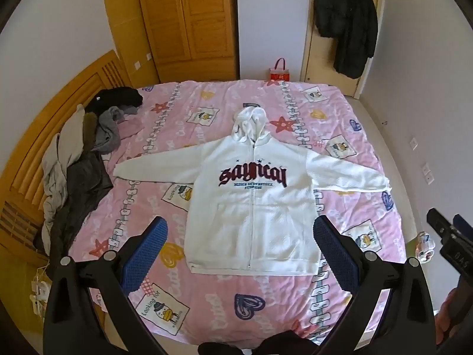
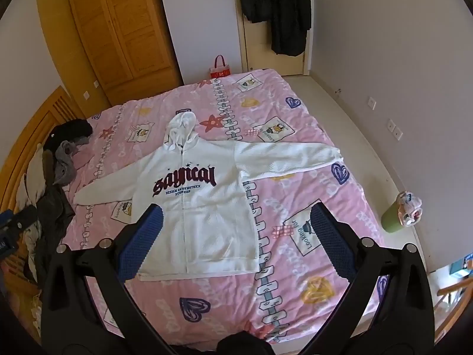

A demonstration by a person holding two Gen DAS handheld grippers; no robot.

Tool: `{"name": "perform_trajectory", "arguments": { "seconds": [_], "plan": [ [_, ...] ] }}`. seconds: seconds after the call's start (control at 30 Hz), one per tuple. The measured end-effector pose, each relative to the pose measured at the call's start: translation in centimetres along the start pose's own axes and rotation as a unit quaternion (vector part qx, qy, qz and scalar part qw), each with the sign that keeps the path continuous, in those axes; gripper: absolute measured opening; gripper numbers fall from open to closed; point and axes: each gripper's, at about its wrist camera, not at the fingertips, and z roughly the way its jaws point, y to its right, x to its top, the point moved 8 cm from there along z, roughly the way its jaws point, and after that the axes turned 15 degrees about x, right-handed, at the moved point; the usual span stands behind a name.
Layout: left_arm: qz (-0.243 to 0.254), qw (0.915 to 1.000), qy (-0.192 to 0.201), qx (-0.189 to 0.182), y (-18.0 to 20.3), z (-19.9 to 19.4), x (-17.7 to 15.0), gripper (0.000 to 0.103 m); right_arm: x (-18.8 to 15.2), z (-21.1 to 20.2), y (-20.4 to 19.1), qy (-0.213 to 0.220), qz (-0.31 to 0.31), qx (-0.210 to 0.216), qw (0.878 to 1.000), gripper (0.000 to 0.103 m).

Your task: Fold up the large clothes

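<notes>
a white zip hoodie (image 1: 251, 204) lay flat and face up in the middle of the pink bedspread (image 1: 266, 301), sleeves spread to both sides and hood pointing toward the far wall. the left gripper (image 1: 241, 254) and the right gripper (image 2: 236, 233) both hung above the bed with fingers spread wide, holding nothing. a heap of dark clothes (image 1: 79, 159) sat by the wooden headboard (image 1: 59, 106).

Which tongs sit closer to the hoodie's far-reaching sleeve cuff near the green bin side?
Right. The right tongs hang open over the bed's right half, toward that sleeve cuff. The left tongs hang open, centred over the hoodie hem, farther from it.
</notes>
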Motion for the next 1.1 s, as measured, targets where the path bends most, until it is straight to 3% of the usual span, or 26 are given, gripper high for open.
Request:
{"name": "perform_trajectory", "arguments": {
  "seconds": [0.4,1.1],
  "plan": [
    [-0.003,1.0,-0.006,-0.002,0.4,-0.5,0.2,0.096,0.6,-0.6,2.7,-0.008,0.016,0.006,1.0,0.097],
    [0.001,0.9995,-0.023,0.021,0.0,0.7,-1.1,0.096,0.4,-0.9,2.4,-0.015,0.004,0.008,1.0,0.097]
  ]
}}
